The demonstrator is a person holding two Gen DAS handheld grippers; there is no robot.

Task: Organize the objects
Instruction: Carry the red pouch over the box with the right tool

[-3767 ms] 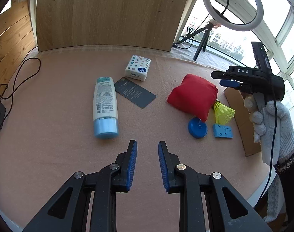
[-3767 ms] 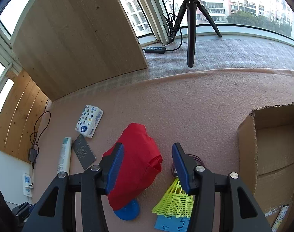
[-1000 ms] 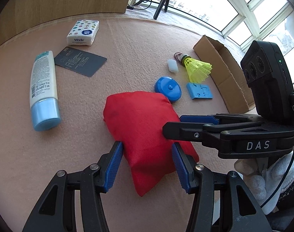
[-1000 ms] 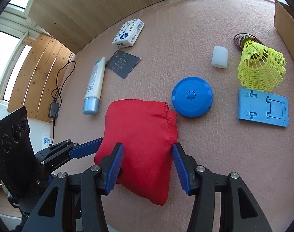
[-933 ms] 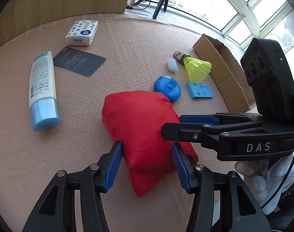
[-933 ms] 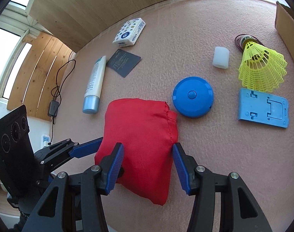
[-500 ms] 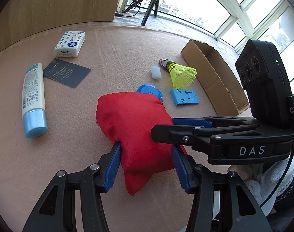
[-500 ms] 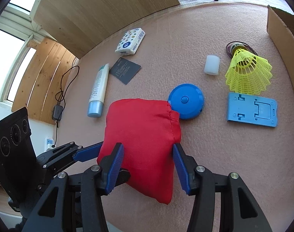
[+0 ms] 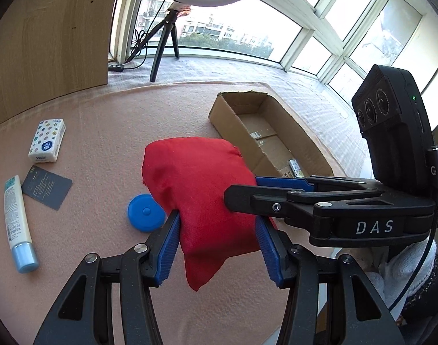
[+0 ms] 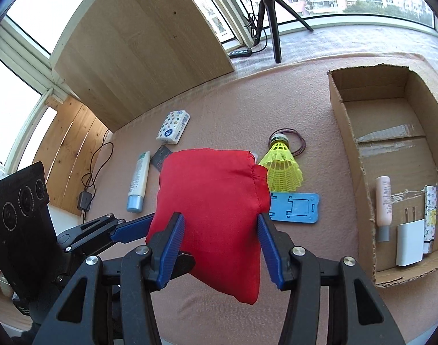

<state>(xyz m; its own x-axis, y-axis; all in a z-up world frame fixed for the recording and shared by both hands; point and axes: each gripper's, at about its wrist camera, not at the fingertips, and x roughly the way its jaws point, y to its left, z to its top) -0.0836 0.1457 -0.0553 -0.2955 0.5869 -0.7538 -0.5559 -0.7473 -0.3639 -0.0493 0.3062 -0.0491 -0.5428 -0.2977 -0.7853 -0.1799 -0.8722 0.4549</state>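
Holding the red pouch (image 9: 200, 198) in both grippers, left gripper (image 9: 217, 244) and right gripper (image 10: 219, 244), fingers clamped on its soft, light near end; cardboard box (image 10: 348, 143) at 2 o'clock.

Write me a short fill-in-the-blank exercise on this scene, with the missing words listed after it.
1. Both the left gripper and the right gripper clamp the ______ fabric pouch.
2. The open cardboard box already holds a pink tube, a patterned pack and a ______ charger plug.
3. The yellow plastic shuttlecock lies just beyond the ______ flat phone stand.

Missing words: red; white; blue
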